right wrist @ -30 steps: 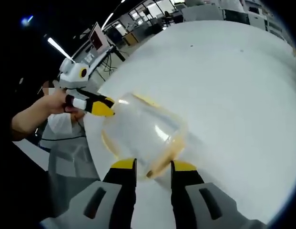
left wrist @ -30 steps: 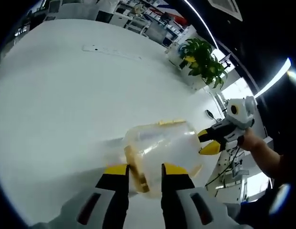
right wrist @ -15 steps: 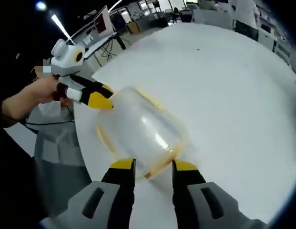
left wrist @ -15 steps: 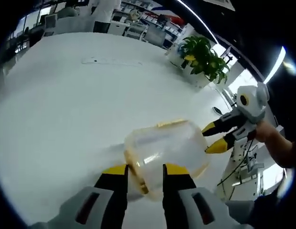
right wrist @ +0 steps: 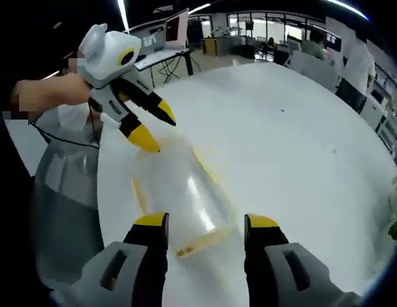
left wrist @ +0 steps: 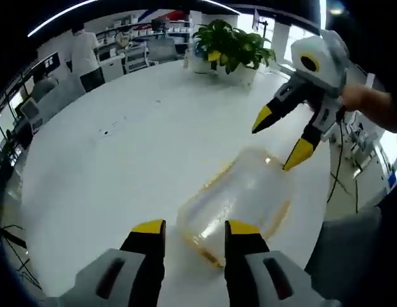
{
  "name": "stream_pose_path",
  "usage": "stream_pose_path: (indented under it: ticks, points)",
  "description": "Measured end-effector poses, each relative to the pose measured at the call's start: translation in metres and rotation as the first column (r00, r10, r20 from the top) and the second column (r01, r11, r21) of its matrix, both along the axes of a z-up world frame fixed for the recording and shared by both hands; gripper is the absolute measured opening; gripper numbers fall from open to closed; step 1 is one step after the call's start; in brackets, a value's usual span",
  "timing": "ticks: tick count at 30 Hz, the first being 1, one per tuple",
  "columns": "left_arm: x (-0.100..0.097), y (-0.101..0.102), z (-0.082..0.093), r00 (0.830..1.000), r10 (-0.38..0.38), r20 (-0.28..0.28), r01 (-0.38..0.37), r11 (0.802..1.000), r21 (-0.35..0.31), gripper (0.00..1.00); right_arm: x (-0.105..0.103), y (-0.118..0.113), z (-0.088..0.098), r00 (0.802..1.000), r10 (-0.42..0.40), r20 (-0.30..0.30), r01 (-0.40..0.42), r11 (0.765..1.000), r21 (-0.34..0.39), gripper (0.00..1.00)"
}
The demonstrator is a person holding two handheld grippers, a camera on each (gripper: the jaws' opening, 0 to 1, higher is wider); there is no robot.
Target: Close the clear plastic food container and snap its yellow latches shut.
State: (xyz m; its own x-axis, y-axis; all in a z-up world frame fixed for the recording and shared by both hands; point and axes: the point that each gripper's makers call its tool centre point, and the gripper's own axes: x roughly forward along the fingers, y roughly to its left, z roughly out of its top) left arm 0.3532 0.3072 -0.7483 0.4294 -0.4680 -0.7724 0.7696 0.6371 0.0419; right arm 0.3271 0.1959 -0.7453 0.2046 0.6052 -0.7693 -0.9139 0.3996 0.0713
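Note:
The clear plastic container (left wrist: 240,201) with yellow trim lies on the white round table (left wrist: 121,147). In the left gripper view its near end sits just beyond my left gripper (left wrist: 195,230), whose jaws stand wide apart without touching it. My right gripper (left wrist: 281,136) hovers open over the far end, its lower fingertip (left wrist: 300,153) close to the container's corner. In the right gripper view the container (right wrist: 176,192) stretches away from my open right gripper (right wrist: 206,222) toward my left gripper (right wrist: 153,125), which is open just above its far end. I cannot tell how the latches stand.
A potted plant (left wrist: 230,45) stands at the table's far side, with a person in white (left wrist: 83,54) and desks behind. The table edge runs close beside the container, with grey floor (right wrist: 64,192) below. A hand (right wrist: 51,96) holds the left gripper.
Both grippers' jaws have spread wider and lifted away from the container's ends. Both cameras have swung round and tilted. The container stays on the table.

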Motion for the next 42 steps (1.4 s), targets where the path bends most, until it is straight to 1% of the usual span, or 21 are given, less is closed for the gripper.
stream_pose_path:
  ticks: [1,2,4,5,7,8,9,11,13,15,17,20,22,26,29,31,33,37,39,41,42]
  points:
    - [0.000,-0.004,0.002,1.000,-0.027,0.013,0.027,1.000,-0.002,0.32,-0.001,0.003,0.001,0.999,0.032,0.015,-0.032,0.999,-0.008,0.43]
    - [-0.001,-0.009,0.005,0.998,-0.066,0.024,0.066,0.998,0.010,0.33,-0.002,0.007,0.000,0.998,0.063,0.025,-0.062,0.998,-0.025,0.43]
    - [-0.002,-0.017,0.006,0.991,-0.123,0.043,0.122,0.992,0.030,0.34,-0.006,0.015,0.000,0.995,0.098,0.019,-0.097,0.995,-0.022,0.43]
    - [-0.004,-0.020,0.004,0.990,-0.137,0.039,0.135,0.990,0.046,0.37,-0.009,0.019,-0.001,0.994,0.111,0.013,-0.111,0.994,-0.019,0.44]
    - [-0.008,-0.026,0.001,0.990,-0.139,0.028,0.137,0.989,0.045,0.40,-0.011,0.026,-0.003,0.990,0.143,0.017,-0.142,0.989,-0.026,0.44]
    - [-0.010,-0.027,0.000,0.989,-0.148,0.026,0.147,0.988,0.049,0.40,-0.010,0.027,-0.004,0.990,0.142,0.018,-0.142,0.990,-0.029,0.44]
    - [-0.013,-0.030,-0.002,0.985,-0.173,0.025,0.171,0.983,0.060,0.39,-0.011,0.030,-0.004,0.990,0.144,0.003,-0.144,0.989,-0.026,0.44]
    - [-0.015,-0.031,-0.004,0.980,-0.196,0.036,0.192,0.977,0.092,0.37,-0.014,0.034,-0.003,0.990,0.142,-0.021,-0.142,0.990,-0.009,0.44]
    - [-0.019,-0.033,-0.004,0.976,-0.215,0.037,0.210,0.973,0.100,0.37,-0.019,0.038,-0.003,0.988,0.149,-0.042,-0.149,0.989,0.000,0.44]
    - [-0.022,-0.036,-0.006,0.974,-0.225,0.028,0.221,0.971,0.093,0.37,-0.021,0.040,-0.004,0.986,0.161,-0.047,-0.161,0.987,0.001,0.44]
    - [-0.027,-0.041,-0.007,0.973,-0.230,0.005,0.229,0.971,0.070,0.37,-0.025,0.042,-0.006,0.982,0.183,-0.057,-0.183,0.983,0.000,0.44]
    - [-0.029,-0.046,-0.006,0.968,-0.248,0.023,0.246,0.967,0.072,0.37,-0.025,0.045,-0.008,0.979,0.194,-0.057,-0.195,0.981,-0.005,0.43]
    - [-0.031,-0.048,-0.006,0.968,-0.251,0.021,0.250,0.966,0.065,0.37,-0.023,0.046,-0.007,0.979,0.196,-0.047,-0.197,0.980,-0.004,0.43]
    - [-0.035,-0.050,-0.006,0.964,-0.265,0.024,0.263,0.963,0.064,0.37,-0.019,0.050,-0.006,0.980,0.196,-0.046,-0.196,0.981,0.003,0.45]
    - [-0.035,-0.050,-0.005,0.964,-0.262,0.035,0.260,0.964,0.063,0.38,-0.017,0.049,-0.008,0.977,0.211,-0.042,-0.212,0.977,-0.015,0.45]
    - [-0.037,-0.050,-0.007,0.965,-0.262,0.030,0.260,0.964,0.057,0.39,-0.015,0.049,-0.008,0.976,0.215,-0.044,-0.216,0.976,-0.018,0.44]
    - [-0.040,-0.049,-0.010,0.963,-0.270,0.025,0.267,0.961,0.066,0.40,-0.012,0.049,-0.007,0.975,0.219,-0.042,-0.220,0.975,-0.025,0.45]
    - [-0.045,-0.049,-0.009,0.960,-0.279,0.027,0.277,0.959,0.067,0.41,-0.006,0.048,-0.006,0.975,0.219,-0.040,-0.220,0.975,-0.034,0.44]
    - [-0.047,-0.049,-0.009,0.957,-0.287,0.032,0.284,0.956,0.068,0.43,-0.003,0.048,-0.006,0.973,0.227,-0.042,-0.229,0.973,-0.041,0.45]
    - [-0.051,-0.050,-0.009,0.953,-0.300,0.037,0.296,0.952,0.079,0.45,-0.002,0.049,-0.008,0.968,0.245,-0.059,-0.248,0.967,-0.050,0.48]
    - [-0.053,-0.051,-0.010,0.947,-0.317,0.043,0.312,0.946,0.087,0.46,0.000,0.050,-0.009,0.965,0.254,-0.065,-0.258,0.964,-0.059,0.48]
